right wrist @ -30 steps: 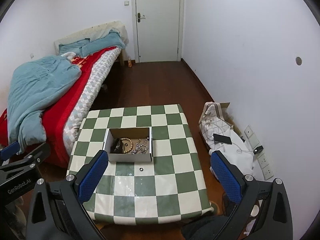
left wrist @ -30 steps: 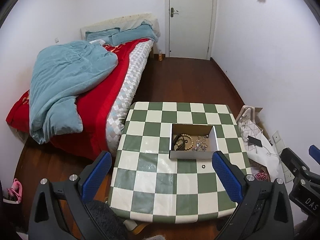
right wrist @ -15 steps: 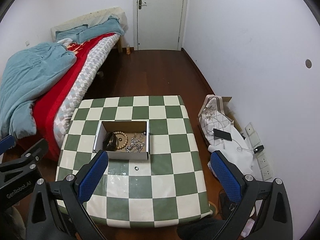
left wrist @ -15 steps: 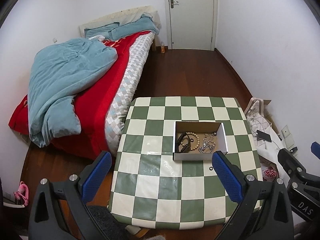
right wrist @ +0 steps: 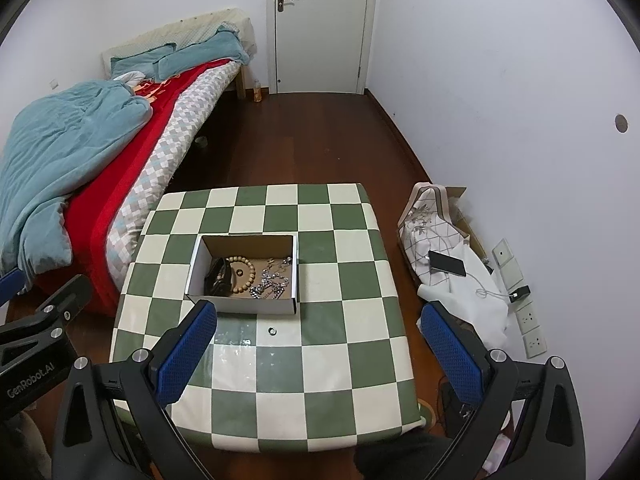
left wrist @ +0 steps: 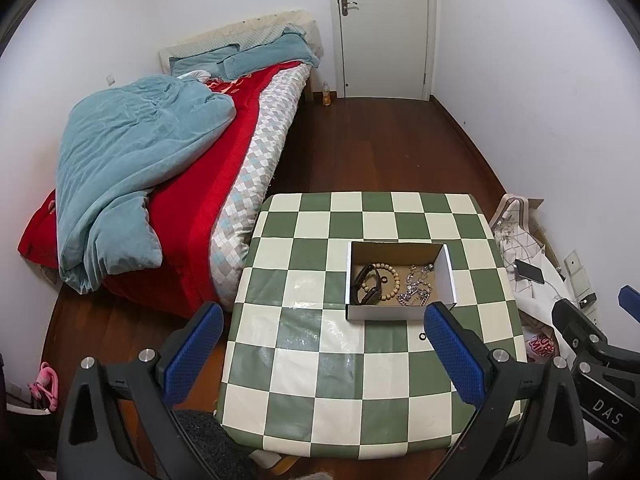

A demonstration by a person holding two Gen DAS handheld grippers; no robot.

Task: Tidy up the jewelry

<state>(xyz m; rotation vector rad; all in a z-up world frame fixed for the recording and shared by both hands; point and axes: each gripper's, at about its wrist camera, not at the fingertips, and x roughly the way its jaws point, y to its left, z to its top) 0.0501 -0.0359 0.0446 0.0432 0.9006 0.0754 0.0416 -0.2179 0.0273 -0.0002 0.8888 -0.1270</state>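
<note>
Jewelry lies heaped in the cardboard box at centre frame as both cameras draw nearer the checkered bench; one small ring remains outside, below it. Left tool and right tool gape empty, pickup pending.

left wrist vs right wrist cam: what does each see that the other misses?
Left wrist only: pink item on the floor at far left, and the right gripper at its right edge.
Right wrist only: round wall hole, lower wall sockets, and the left gripper at its left edge.
Both: checkered table, open box holding bead bracelet, dark band and silver chains; small ring on the table in front of the box; bed, door, phone.
</note>
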